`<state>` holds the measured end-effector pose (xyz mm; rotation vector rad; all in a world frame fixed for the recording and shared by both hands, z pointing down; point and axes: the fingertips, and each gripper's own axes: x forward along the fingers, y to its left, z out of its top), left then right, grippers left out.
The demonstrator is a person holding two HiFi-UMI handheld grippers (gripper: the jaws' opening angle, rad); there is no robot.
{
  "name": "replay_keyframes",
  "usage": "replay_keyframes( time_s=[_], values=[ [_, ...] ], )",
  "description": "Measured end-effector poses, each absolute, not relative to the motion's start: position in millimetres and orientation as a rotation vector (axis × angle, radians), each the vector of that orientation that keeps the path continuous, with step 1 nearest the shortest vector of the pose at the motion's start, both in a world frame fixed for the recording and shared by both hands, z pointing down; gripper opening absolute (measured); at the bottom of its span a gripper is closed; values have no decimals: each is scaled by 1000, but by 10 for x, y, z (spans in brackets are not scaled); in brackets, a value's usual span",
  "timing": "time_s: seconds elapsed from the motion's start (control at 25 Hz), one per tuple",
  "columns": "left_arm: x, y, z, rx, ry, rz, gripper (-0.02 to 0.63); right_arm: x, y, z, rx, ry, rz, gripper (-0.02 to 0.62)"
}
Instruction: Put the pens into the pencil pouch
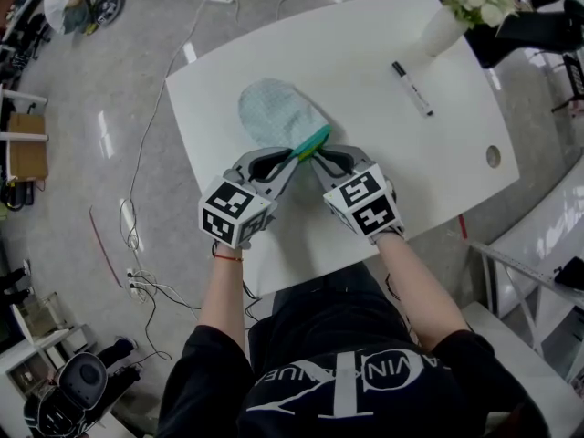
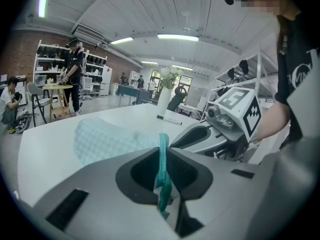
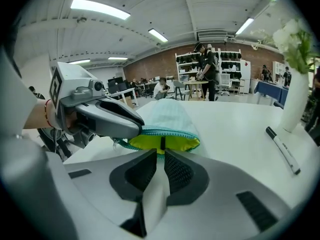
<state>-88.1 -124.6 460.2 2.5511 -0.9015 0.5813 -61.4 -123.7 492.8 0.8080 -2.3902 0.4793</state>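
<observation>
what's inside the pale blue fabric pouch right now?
The open mouth of the pale blue fabric pouch shows only yellow-green lining; no pen there. Deeper inside is covered by fabric. The black-capped white marker lies outside on the white table.

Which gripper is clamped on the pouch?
The left gripper: the teal edge of the pouch is pinched between its jaws; the right gripper holds nothing, jaws apart.

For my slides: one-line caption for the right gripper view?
Left gripper pinches rim of open pencil pouch; right gripper poised at its zipper pull; pen nearby.
</observation>
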Motion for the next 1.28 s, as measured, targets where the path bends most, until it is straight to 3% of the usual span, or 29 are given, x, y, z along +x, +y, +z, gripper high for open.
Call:
replay_keyframes(
  time_s=[1.28],
  values=[
    [-770,-1291,4895,2512,-950,746,43,1013,-1700,4985,1177,-2231,525,64]
  ],
)
